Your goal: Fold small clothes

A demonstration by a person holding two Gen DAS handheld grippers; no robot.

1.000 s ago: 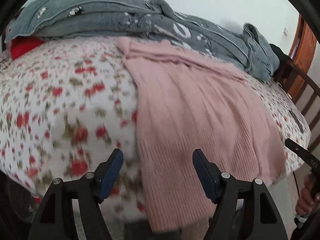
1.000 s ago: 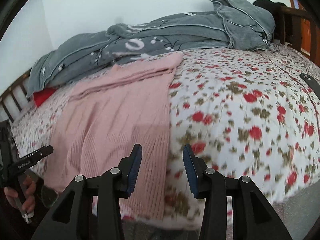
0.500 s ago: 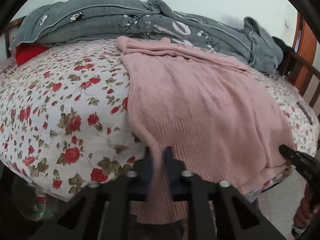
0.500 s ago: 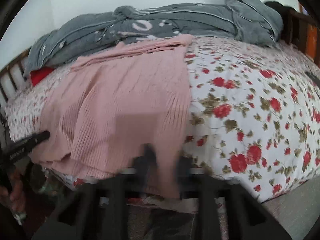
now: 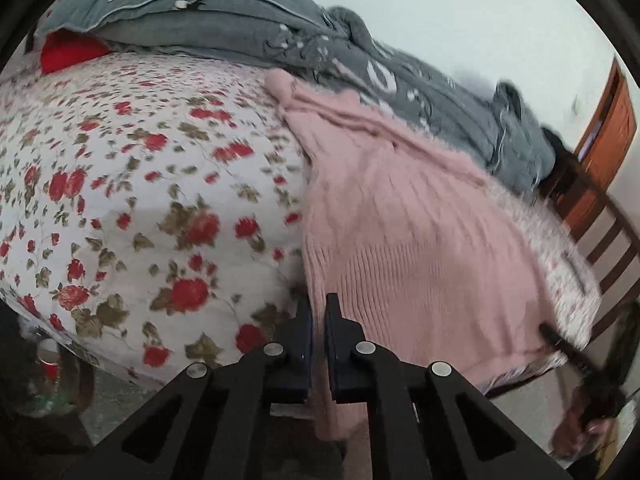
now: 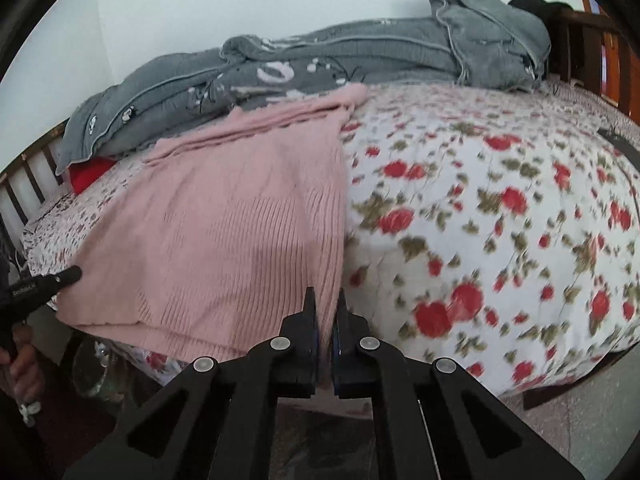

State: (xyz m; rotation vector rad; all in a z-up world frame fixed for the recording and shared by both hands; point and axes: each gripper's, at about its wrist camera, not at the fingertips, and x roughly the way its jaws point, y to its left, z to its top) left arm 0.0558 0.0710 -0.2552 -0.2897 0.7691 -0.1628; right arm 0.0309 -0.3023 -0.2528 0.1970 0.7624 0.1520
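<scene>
— Reading any writing? 
— Only faint white lettering on the left gripper (image 6: 74,274), too blurred for reading; pale marks on the grey blanket (image 6: 304,68) likewise.
— Fingers?
— Both pairs pressing nearly together. Left gripper (image 5: 319,314) pinching the pink knit garment (image 5: 404,240) at one bottom corner; right gripper (image 6: 325,310) pinching the other.
— Garment lying where?
— Spreading flat over the floral bedspread (image 5: 140,184), hem hanging over the near edge.

Pale plain wall (image 6: 240,12) behind bed. Floral bedspread (image 6: 500,208), red roses on white. Dark wooden slatted bed frame (image 5: 612,240); orange-brown wooden door (image 5: 608,128) beyond. Greyish floor (image 6: 592,408). Soft even light.
</scene>
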